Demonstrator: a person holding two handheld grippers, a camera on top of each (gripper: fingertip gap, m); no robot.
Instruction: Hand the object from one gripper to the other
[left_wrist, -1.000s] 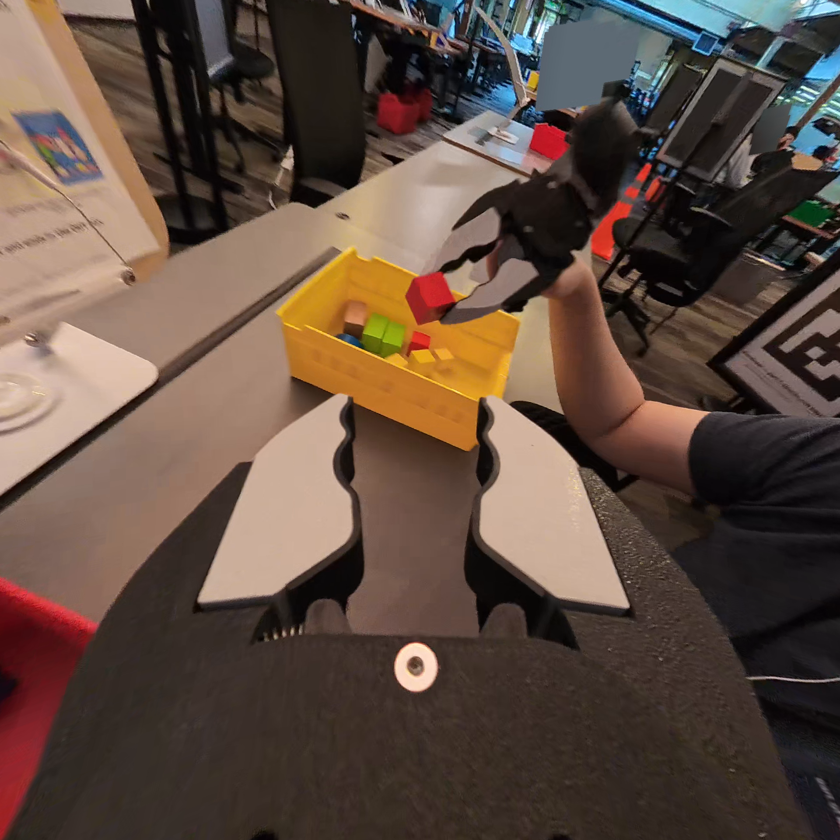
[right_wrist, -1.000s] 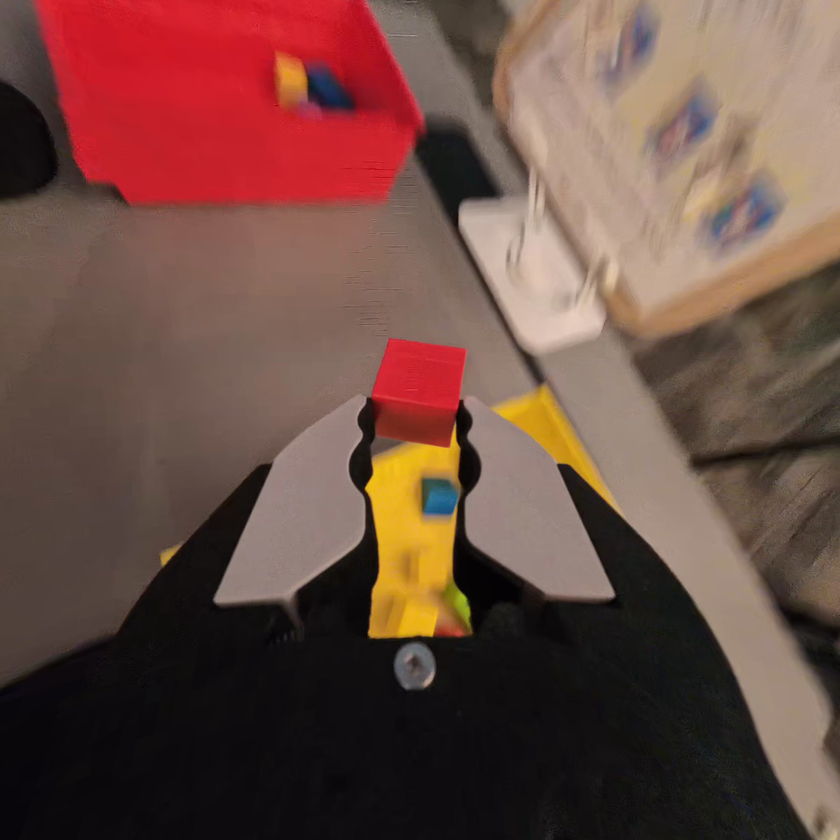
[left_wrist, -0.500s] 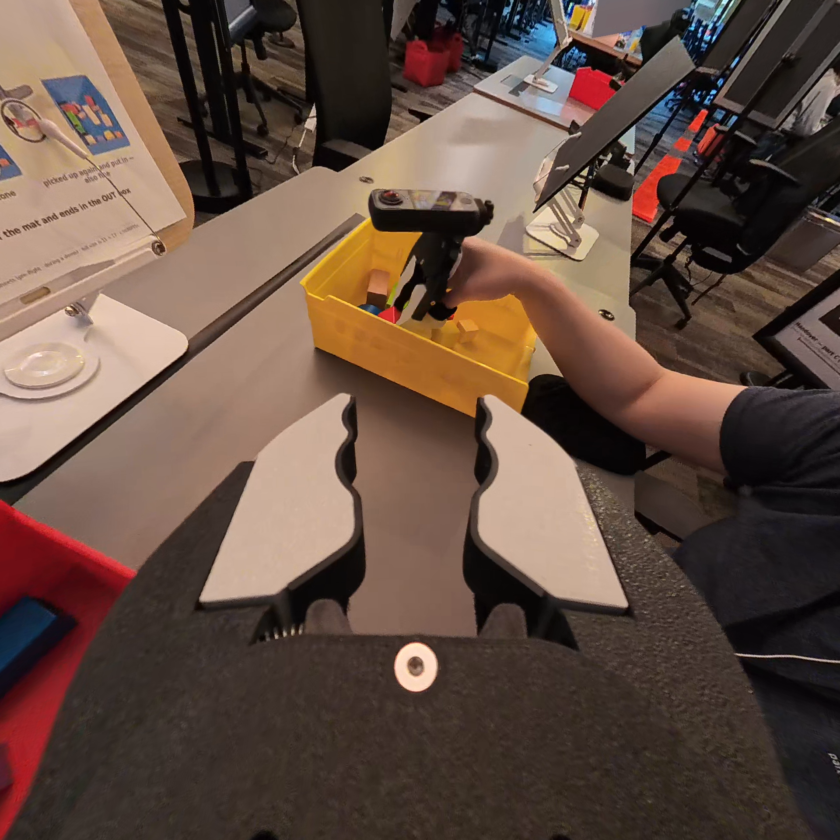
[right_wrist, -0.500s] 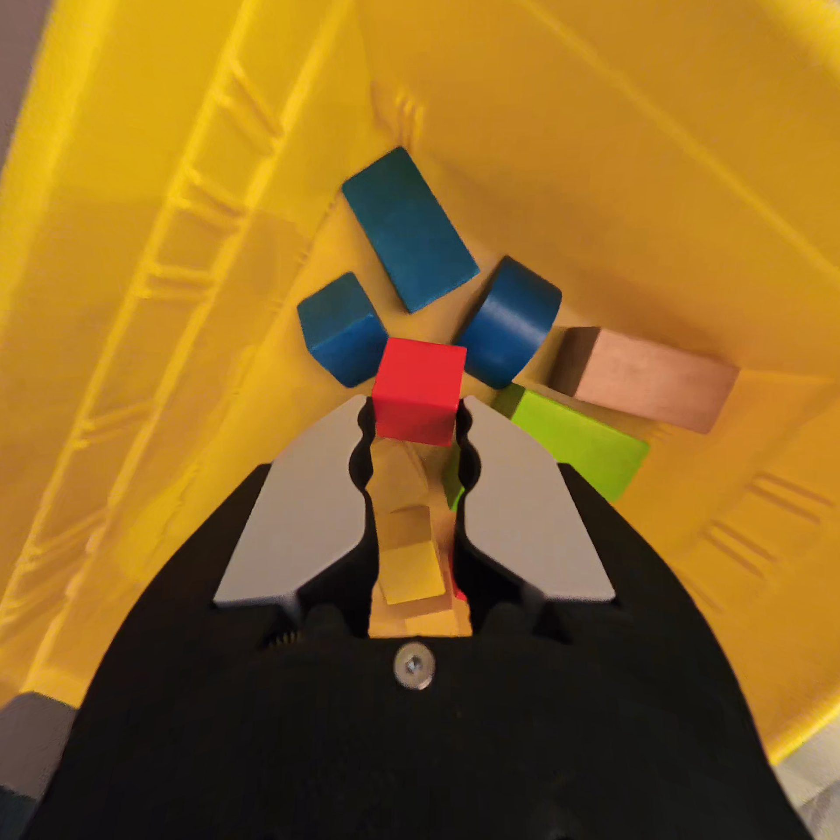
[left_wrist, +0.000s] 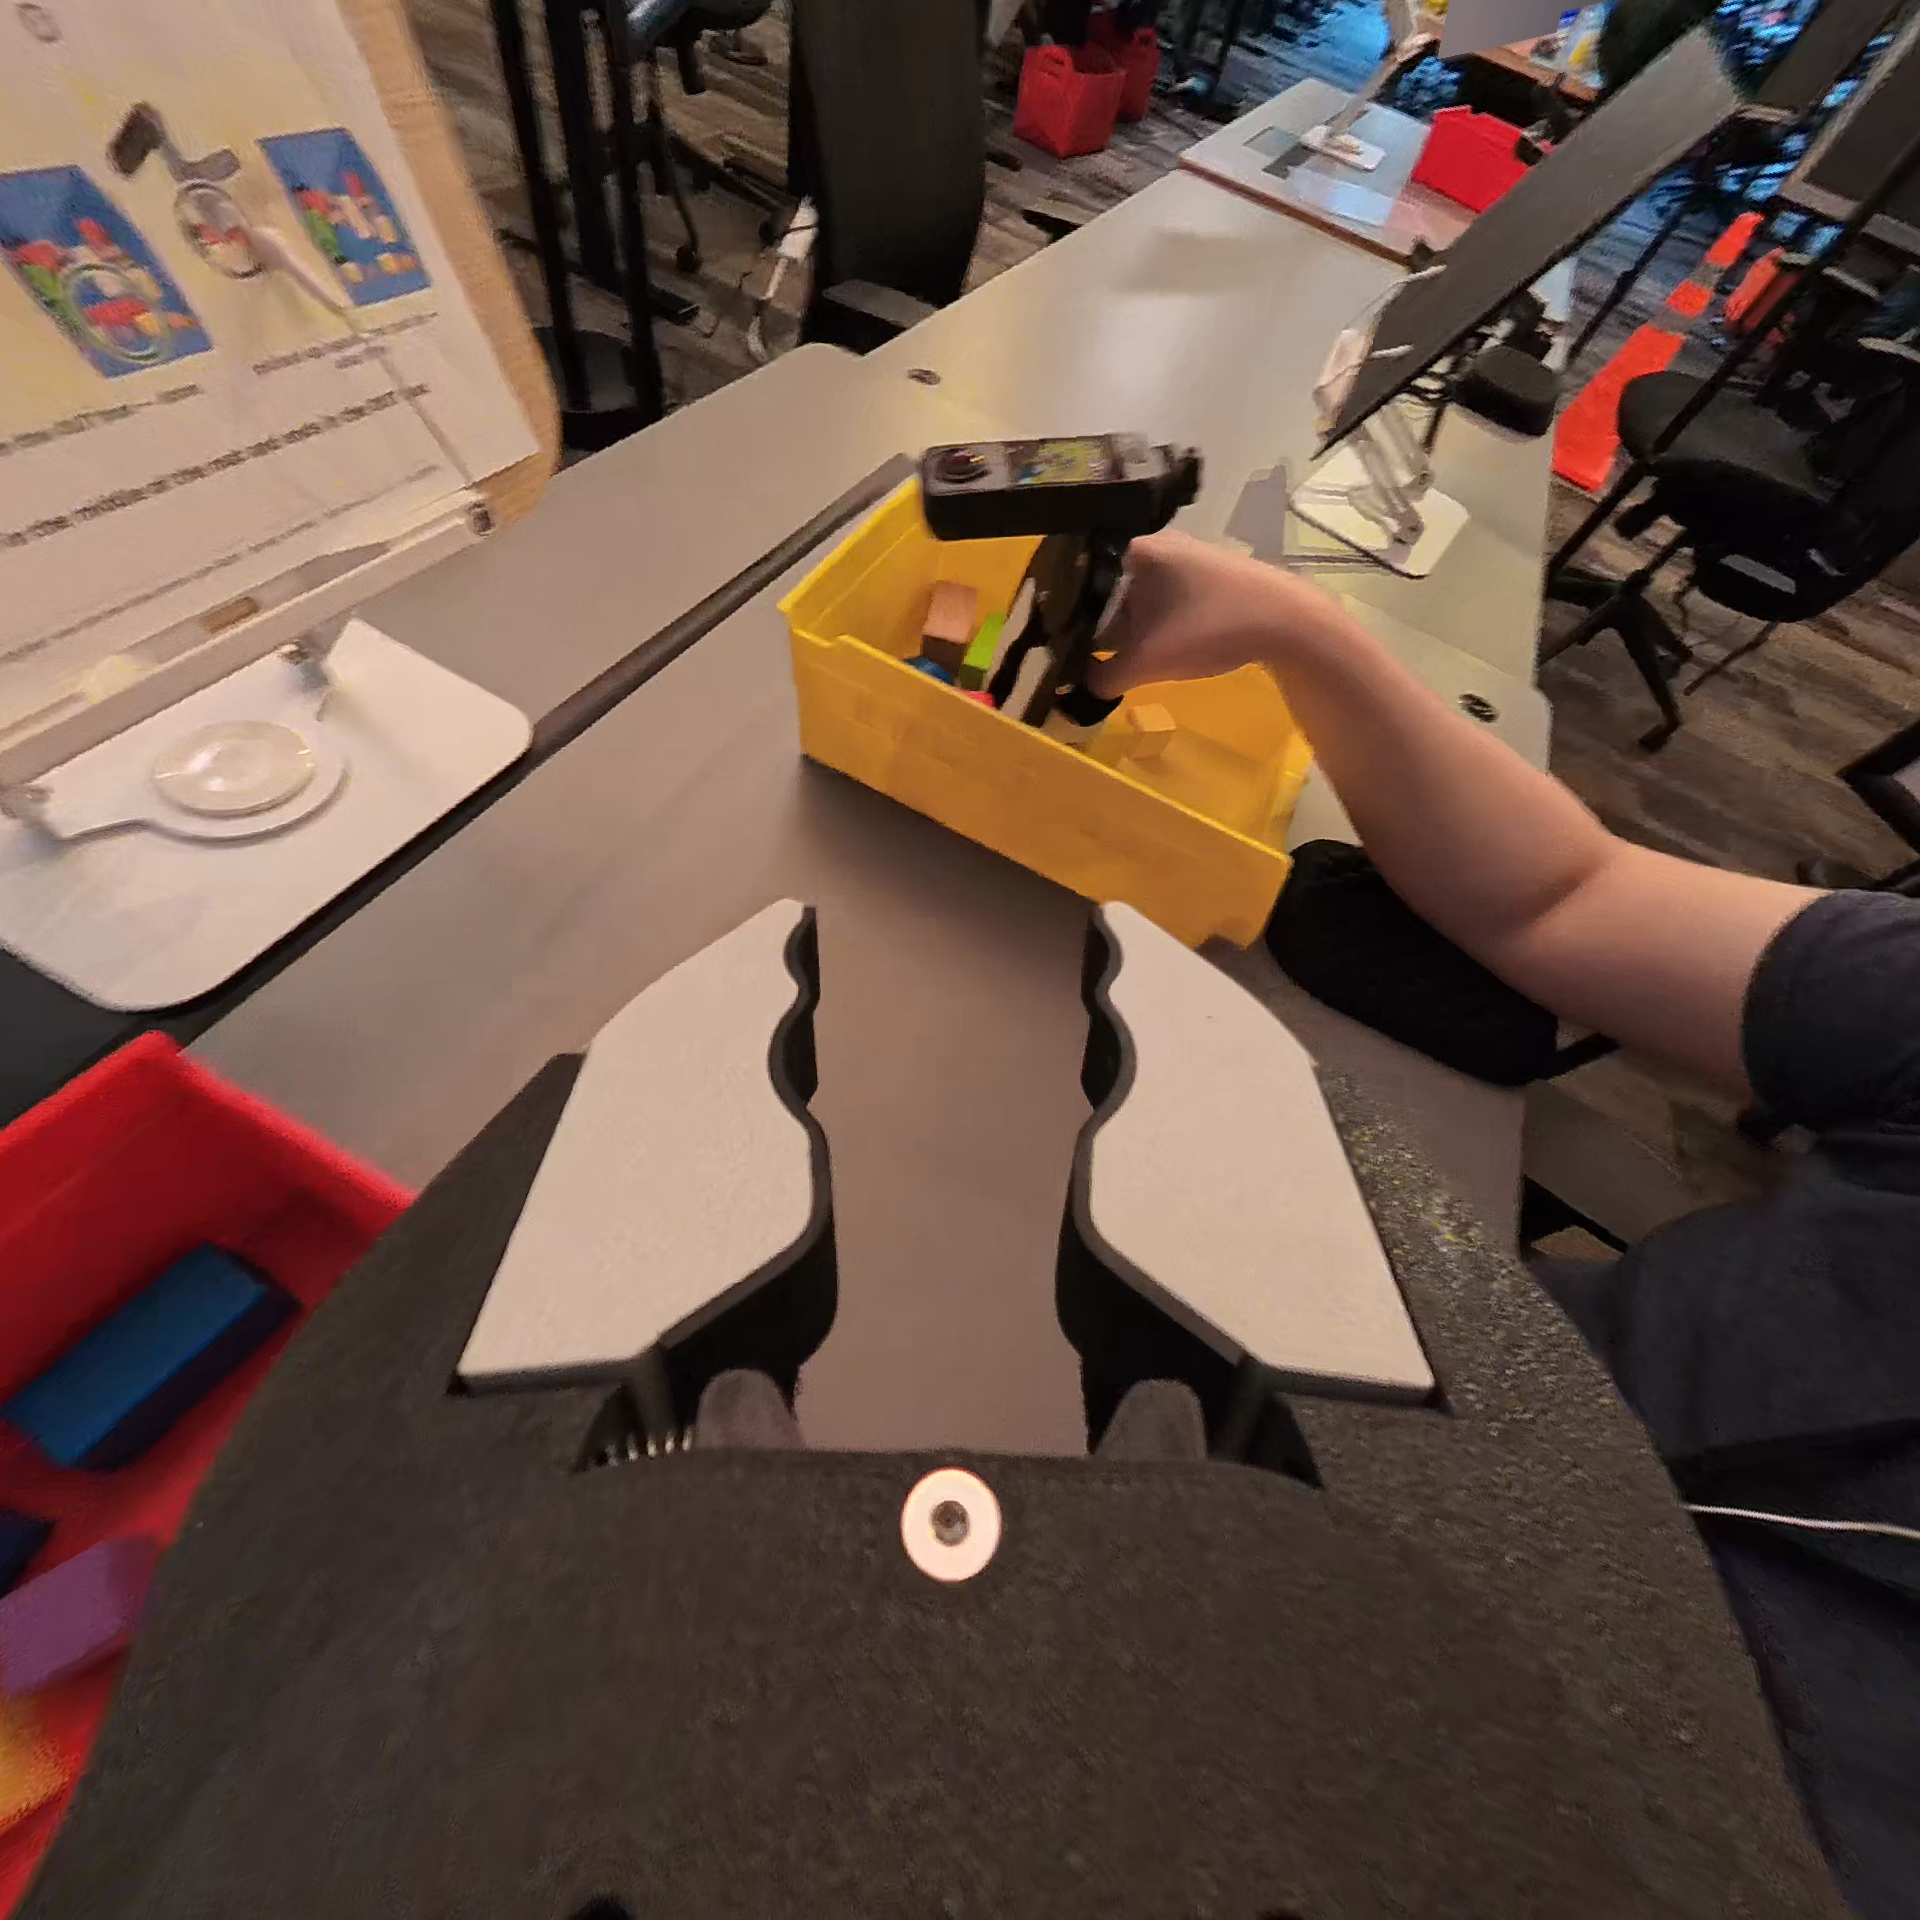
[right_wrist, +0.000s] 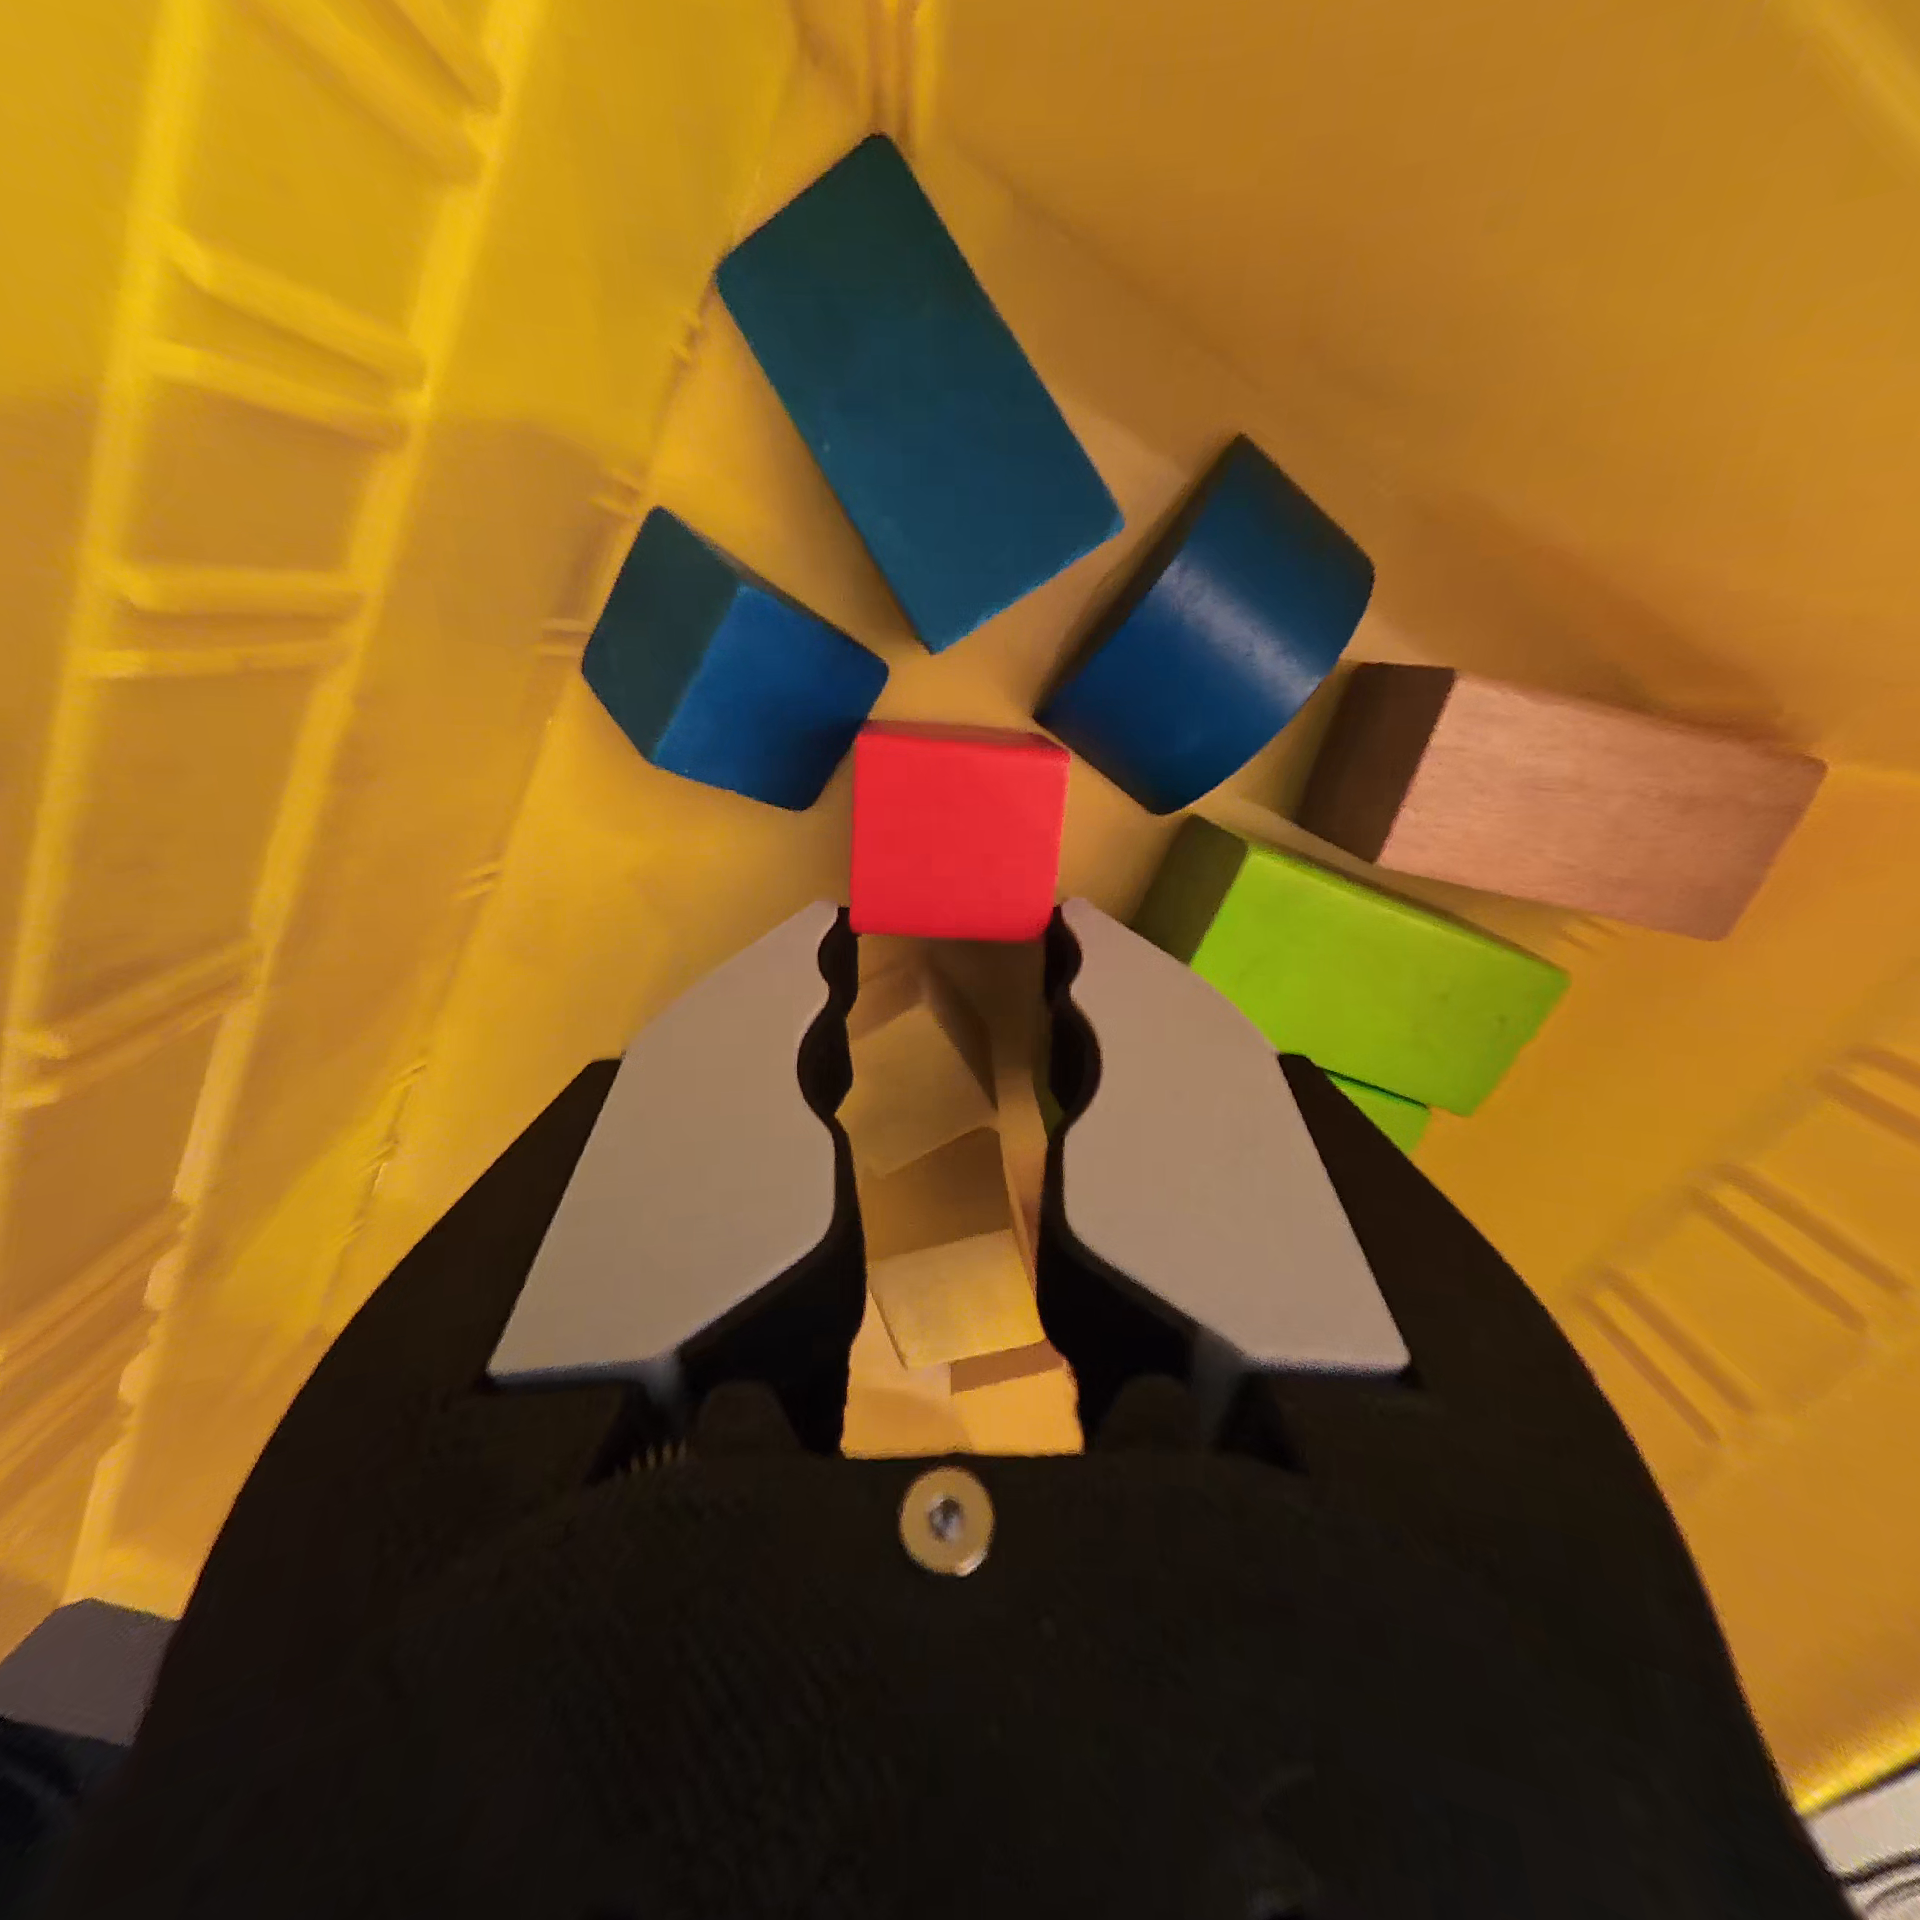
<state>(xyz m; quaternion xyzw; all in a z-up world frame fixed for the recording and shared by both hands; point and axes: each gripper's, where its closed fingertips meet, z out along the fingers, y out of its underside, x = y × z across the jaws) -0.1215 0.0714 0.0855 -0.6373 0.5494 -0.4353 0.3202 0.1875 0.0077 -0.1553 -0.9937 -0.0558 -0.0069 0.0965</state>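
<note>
At the table's left corner sits the red bin (left_wrist: 156, 1164); beside it the left gripper (left_wrist: 948, 1029) hovers over bare tabletop, jaws apart and empty. At the right edge, the right gripper (right_wrist: 948, 925) reaches down into the yellow bin (left_wrist: 1049, 790), its tips pinching the red cube (right_wrist: 956, 831) among blue blocks (right_wrist: 914, 384). It seems low over the bin floor. Better to lift straight up, keeping the pinch square, then present the cube's free faces to the waiting jaws.

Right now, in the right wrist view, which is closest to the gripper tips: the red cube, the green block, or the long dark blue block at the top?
1. Red cube, at the right gripper tips.
2. Green block, just right.
3. Long dark blue block, farthest, up by the yellow bin wall.
</note>
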